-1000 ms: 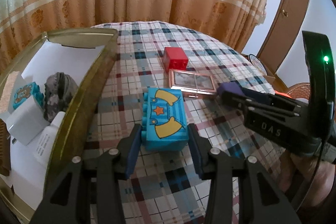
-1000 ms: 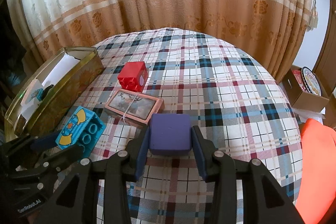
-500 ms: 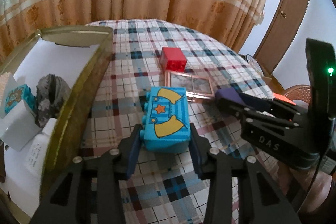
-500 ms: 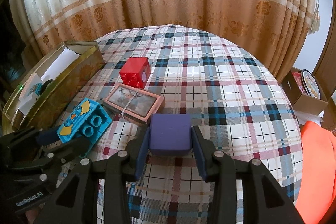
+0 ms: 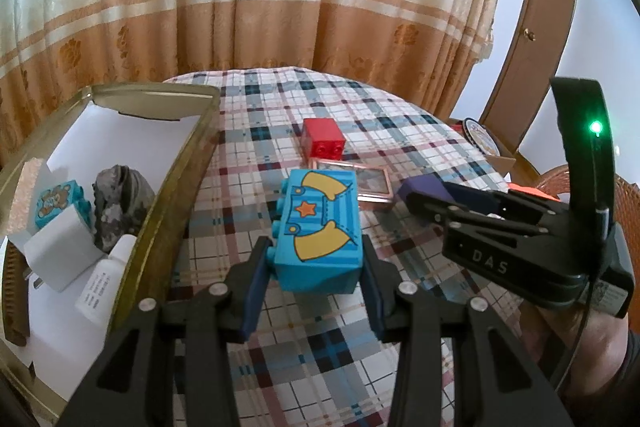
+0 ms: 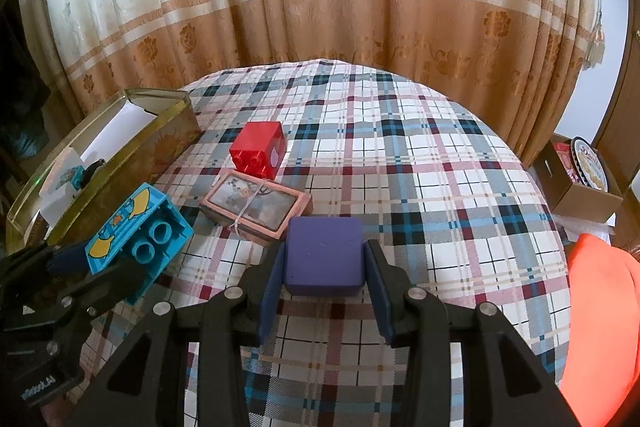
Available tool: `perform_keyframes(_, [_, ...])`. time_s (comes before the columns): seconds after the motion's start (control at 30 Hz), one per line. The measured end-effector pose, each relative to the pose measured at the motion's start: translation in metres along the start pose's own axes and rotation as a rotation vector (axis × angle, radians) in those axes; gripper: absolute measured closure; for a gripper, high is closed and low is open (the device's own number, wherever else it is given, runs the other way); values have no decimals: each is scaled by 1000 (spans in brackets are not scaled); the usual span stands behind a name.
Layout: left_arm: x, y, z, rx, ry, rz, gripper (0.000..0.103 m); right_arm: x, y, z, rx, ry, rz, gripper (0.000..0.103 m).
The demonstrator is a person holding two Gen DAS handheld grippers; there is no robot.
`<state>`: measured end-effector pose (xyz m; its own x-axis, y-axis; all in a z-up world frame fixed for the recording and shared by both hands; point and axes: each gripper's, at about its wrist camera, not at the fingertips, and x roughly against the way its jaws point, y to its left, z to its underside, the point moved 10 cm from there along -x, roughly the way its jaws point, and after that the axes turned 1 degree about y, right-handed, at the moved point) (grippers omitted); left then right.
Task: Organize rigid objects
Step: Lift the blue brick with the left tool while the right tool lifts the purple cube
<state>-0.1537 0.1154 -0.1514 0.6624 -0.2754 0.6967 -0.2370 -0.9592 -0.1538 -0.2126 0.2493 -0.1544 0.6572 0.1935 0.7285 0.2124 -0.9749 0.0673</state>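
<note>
My left gripper (image 5: 316,267) is shut on a blue toy brick (image 5: 320,231) with yellow shapes and a star, held above the plaid table beside the gold tin (image 5: 180,183). The brick also shows in the right wrist view (image 6: 136,231). My right gripper (image 6: 324,279) is shut on a purple cube (image 6: 324,255), held above the table; it shows in the left wrist view (image 5: 424,189). A red brick (image 5: 322,139) and a pink-framed card pack (image 5: 372,181) lie on the table ahead.
The gold tin holds a small teddy brick (image 5: 56,201), a grey stone (image 5: 120,199), a white box (image 5: 60,251) and a small bottle (image 5: 104,279). A curtain hangs behind the table. A cardboard box (image 6: 580,183) and orange cloth (image 6: 600,307) lie to the right.
Both grippers have risen with their blocks; the table and red brick sit lower and farther in view. The left gripper shifted slightly away from the tin.
</note>
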Motion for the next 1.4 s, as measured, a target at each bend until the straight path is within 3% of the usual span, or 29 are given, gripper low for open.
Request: perform_keyframes(1.4, [35,-8,-18,-86,-149,-54,62,28,6,-13,33,-144,17,60])
